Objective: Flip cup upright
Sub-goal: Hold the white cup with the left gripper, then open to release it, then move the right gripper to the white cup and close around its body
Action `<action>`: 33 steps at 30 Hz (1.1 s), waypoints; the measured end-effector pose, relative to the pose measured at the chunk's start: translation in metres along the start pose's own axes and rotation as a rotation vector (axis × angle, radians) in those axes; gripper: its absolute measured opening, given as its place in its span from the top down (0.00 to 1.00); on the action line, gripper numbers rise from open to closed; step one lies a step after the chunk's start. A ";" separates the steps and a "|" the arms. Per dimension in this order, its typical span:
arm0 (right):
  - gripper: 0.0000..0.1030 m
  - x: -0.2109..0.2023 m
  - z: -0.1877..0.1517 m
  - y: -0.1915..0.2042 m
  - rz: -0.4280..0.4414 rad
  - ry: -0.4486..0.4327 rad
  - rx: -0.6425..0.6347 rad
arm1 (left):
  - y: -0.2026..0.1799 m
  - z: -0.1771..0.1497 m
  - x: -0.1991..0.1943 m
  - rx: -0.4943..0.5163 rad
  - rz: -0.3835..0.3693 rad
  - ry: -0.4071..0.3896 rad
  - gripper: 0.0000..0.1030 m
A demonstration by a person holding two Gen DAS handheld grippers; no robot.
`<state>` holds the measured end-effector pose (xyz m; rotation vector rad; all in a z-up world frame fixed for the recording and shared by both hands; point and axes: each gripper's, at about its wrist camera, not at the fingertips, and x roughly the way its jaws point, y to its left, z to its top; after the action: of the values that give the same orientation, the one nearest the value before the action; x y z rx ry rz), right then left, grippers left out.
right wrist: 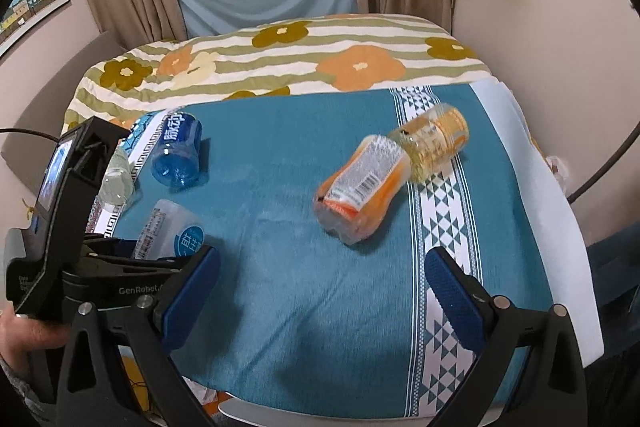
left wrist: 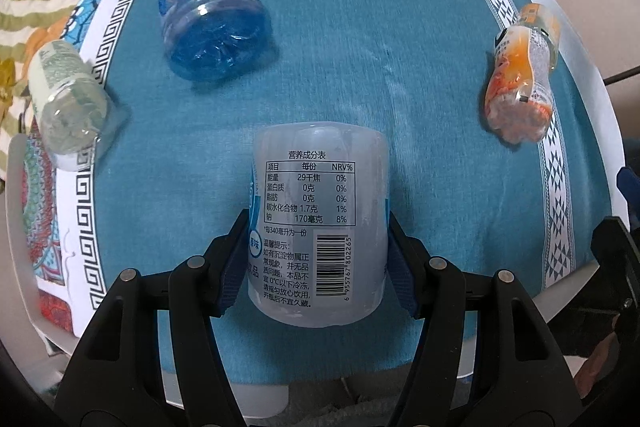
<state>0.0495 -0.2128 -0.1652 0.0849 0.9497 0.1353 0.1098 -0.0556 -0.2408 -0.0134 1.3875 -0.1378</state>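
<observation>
Teal cloth (left wrist: 360,75) bears four cups: left tongs (left wrist: 318,263) pinch one (left wrist: 320,219), right tongs (right wrist: 322,291) spread.

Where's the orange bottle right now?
The orange bottle lies on its side on the teal cloth, ahead of the open right gripper, its far end on the white patterned stripe.
</observation>
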 end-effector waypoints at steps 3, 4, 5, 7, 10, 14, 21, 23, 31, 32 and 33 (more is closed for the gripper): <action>0.01 0.002 -0.001 -0.001 -0.006 0.006 0.008 | -0.001 0.001 0.001 -0.007 -0.005 -0.004 0.36; 0.01 0.001 -0.001 -0.002 -0.006 0.004 0.011 | -0.001 0.001 0.001 -0.009 -0.005 -0.004 0.36; 0.01 0.001 -0.001 -0.002 -0.006 0.001 0.014 | 0.000 0.001 0.001 -0.006 -0.004 -0.003 0.36; 0.01 -0.001 -0.001 -0.002 -0.007 -0.003 0.017 | 0.002 0.000 0.000 -0.008 -0.002 -0.003 0.35; 0.01 -0.002 -0.001 -0.002 -0.008 -0.007 0.017 | 0.002 0.000 0.000 -0.017 -0.006 0.000 0.28; 0.01 -0.004 -0.002 -0.002 -0.005 -0.009 0.024 | 0.002 -0.002 -0.006 -0.026 -0.008 -0.024 0.06; 0.01 -0.009 0.002 0.000 0.003 -0.010 0.023 | 0.002 -0.007 -0.030 -0.011 -0.014 -0.060 0.06; 0.01 -0.013 0.006 0.002 0.009 -0.009 0.017 | 0.005 -0.010 -0.039 -0.012 -0.016 -0.070 0.06; 0.01 -0.018 0.041 0.020 0.111 0.071 -0.022 | 0.035 -0.024 -0.085 -0.041 0.011 -0.135 0.02; 0.01 -0.016 0.046 0.023 0.132 0.095 -0.020 | 0.042 -0.028 -0.092 -0.046 0.036 -0.152 0.01; 0.01 -0.013 0.049 0.025 0.145 0.114 -0.021 | 0.048 -0.030 -0.096 -0.050 0.048 -0.162 0.01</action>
<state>0.0798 -0.1903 -0.1228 0.1277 1.0555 0.2867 0.0681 0.0038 -0.1562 -0.0323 1.2278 -0.0605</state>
